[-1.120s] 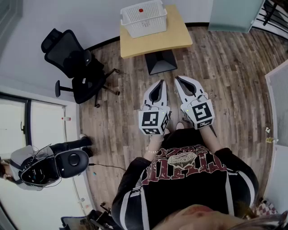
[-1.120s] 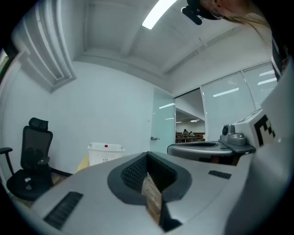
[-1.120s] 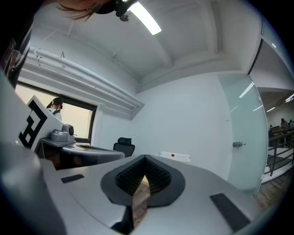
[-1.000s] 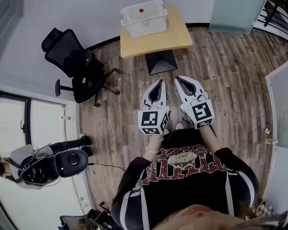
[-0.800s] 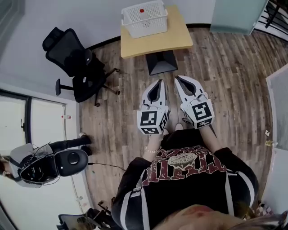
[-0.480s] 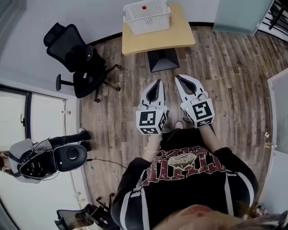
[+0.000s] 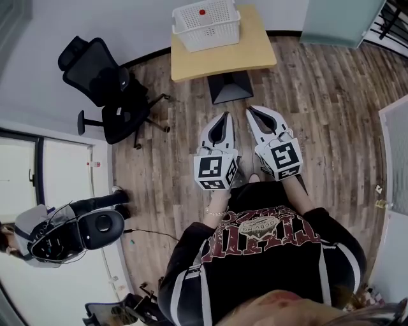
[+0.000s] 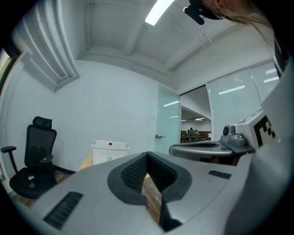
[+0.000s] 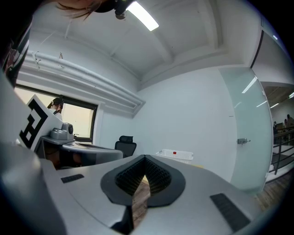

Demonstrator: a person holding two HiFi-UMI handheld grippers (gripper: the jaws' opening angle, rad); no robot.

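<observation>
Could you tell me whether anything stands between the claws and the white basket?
Nothing visible does: between the left claw, the right claw and the basket lie only floor and the table itself.

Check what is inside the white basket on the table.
One small red thing shows at the top of the white basket. Whether it lies inside or on a cover, and anything beneath it, cannot be made out.

White slotted plastic basket (image 7: 206, 24), stood upright on a light wooden worktop (image 7: 224, 60), small red object (image 7: 202, 12) seen in it, well ahead of the left gripper (image 7: 227, 116) and right gripper (image 7: 250, 109), touched by neither.
</observation>
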